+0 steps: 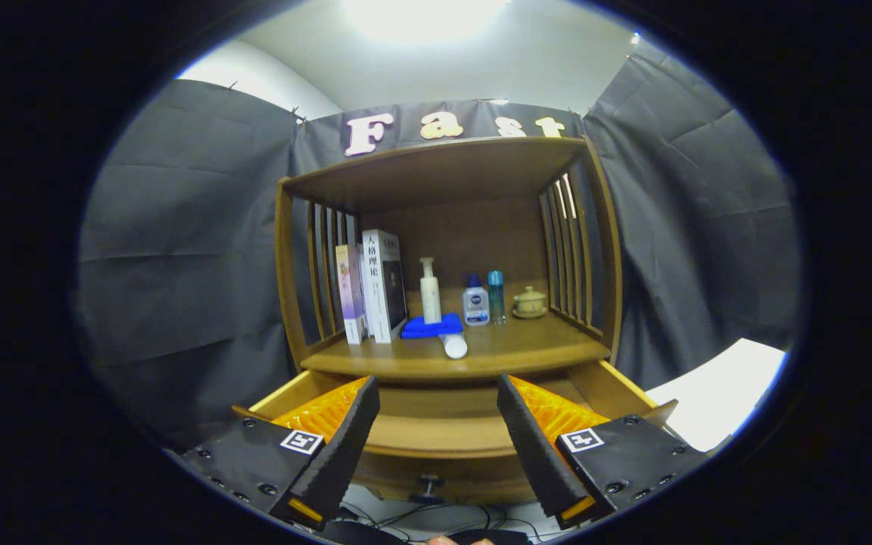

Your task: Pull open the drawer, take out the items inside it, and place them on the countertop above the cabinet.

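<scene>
Gripper (438, 424) fingers apart, empty over open drawer (436, 435); dip between its walls, check for leftovers

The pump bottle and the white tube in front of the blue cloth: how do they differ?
The pump bottle stands upright behind the blue cloth; the white tube lies on its side before it. The bottle has a pump head; the tube shows a round end. Both are pale, on the countertop, beyond the open gripper.
</scene>
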